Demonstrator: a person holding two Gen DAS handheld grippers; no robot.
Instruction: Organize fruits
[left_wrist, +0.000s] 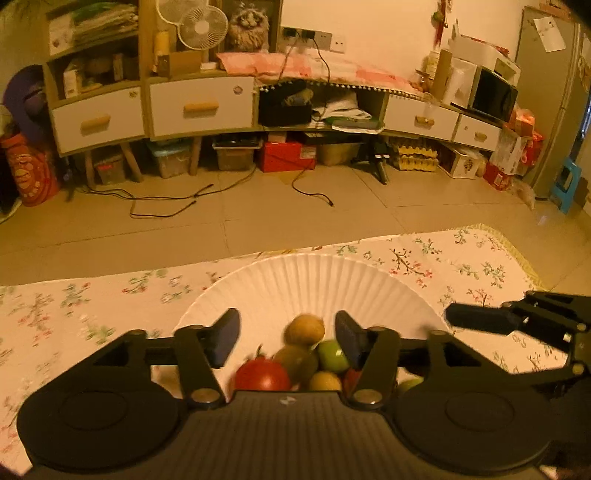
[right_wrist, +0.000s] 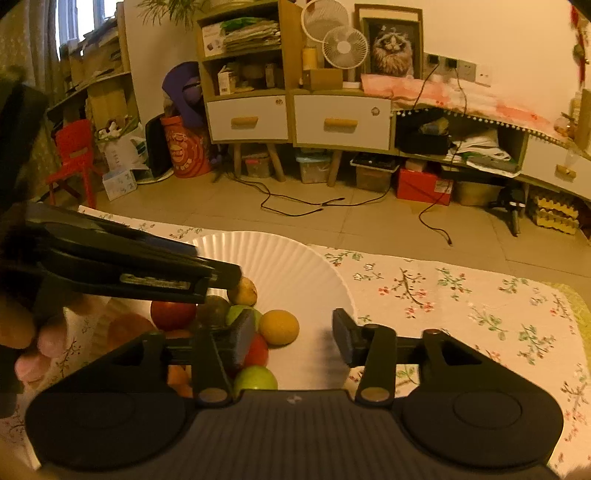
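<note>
1. The left gripper hangs just above the fruit pile with its jaws apart and nothing between them. A tan round fruit sits just ahead of the gap, a brownish fruit lies right under it, a red fruit is toward its left finger and a green fruit is against its right finger.
2. All the fruits lie heaped on the near side of a white fluted paper plate on the floral-clothed bench; the far part of the plate, ahead of both grippers, is bare.
3. The right gripper also stands spread and holds nothing. An orange-yellow fruit rests just inside its left finger, a second green fruit lies below that finger, and the left gripper crosses in from its left.
4. Judged step: the left gripper is lining up to pick one fruit from the heap.
5. The next move likely calls for lowering the left gripper and straddling a single fruit, since its neighbours touch it and could roll when nudged.
</note>
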